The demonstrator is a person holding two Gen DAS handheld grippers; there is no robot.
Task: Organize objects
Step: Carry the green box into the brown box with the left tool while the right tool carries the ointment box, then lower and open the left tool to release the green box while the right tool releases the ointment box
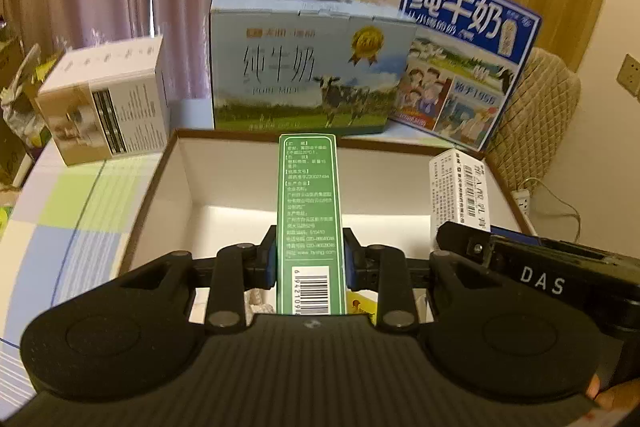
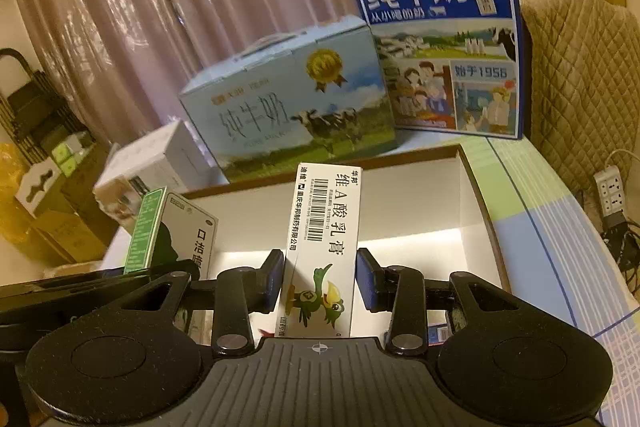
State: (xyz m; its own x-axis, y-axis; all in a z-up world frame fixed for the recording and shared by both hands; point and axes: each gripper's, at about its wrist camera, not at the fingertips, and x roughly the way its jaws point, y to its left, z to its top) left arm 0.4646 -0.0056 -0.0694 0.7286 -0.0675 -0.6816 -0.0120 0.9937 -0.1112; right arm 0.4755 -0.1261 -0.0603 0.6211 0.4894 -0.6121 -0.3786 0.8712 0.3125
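My left gripper (image 1: pixel 310 259) is shut on a tall green medicine box (image 1: pixel 308 195), held upright over the open white carton (image 1: pixel 240 171). My right gripper (image 2: pixel 320 279) is shut on a white ointment box (image 2: pixel 324 219) with a green bird on it, also upright over the carton (image 2: pixel 420 195). The two held boxes stand side by side: the ointment box (image 1: pixel 460 187) shows to the right in the left wrist view, and the green box (image 2: pixel 148 231) to the left in the right wrist view. Small packets lie on the carton floor below, mostly hidden.
Behind the carton stand a pale blue milk case (image 1: pixel 304 67) and a dark blue milk case (image 1: pixel 464 59). A small white box (image 1: pixel 108 103) sits at the left on the checked tablecloth (image 1: pixel 68 219). A quilted chair (image 2: pixel 584 75) and a power strip (image 2: pixel 610 191) are to the right.
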